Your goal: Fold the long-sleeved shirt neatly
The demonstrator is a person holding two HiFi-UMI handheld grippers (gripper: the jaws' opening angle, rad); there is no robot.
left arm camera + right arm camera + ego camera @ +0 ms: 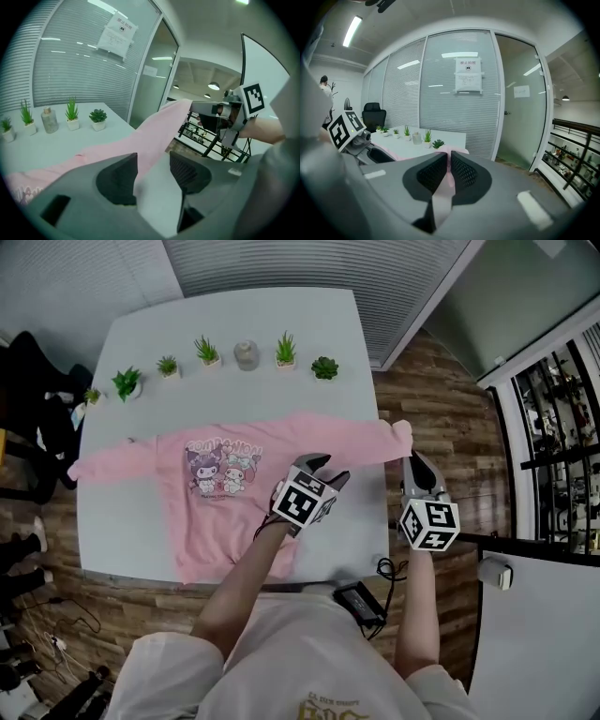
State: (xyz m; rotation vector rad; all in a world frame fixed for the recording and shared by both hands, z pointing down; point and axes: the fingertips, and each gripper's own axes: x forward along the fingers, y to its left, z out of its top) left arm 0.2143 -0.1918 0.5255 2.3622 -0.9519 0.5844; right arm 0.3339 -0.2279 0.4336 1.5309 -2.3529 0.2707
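Torso and both forearms fill the bottom of the head view. Beyond them is the table [141, 343], with the long-sleeved shirt [225, 521] on it.

- Shirt: pink, lying flat and front up, print [223, 468] showing, hem towards the person. Both sleeves are spread out sideways. The left sleeve [103, 463] hangs over the far-left table edge.
- right gripper [413, 460]: fingers are together, clamped on the cuff [401, 433] of the right sleeve [347, 442]. Its own view shows pink fabric pinched between the pads. The cuff is raised at the right table edge, and the sleeve runs taut from it back to the shoulder.
- left gripper [326, 468]: fingers are apart with nothing pressed between them. It hovers over the shirt near the right armpit. In its view the sleeve shows through the gap but the pads aren't on it.
- Row of potted plants [206, 351] and a small bottle [247, 354] along the far edge, well apart from the shirt.

Step, as I read it: first fold, right sleeve going in over the body. Nothing is folded yet.

Next move likely calls for:
- Left closes on or pins the sleeve at the shoulder line to set the crease.
- Right carries the cuff across the chest and lays it flat.
- Keep light tension so the sleeve doesn't bunch or twist.

Risk: the body could drag sideways if the shoulder isn't anchored.
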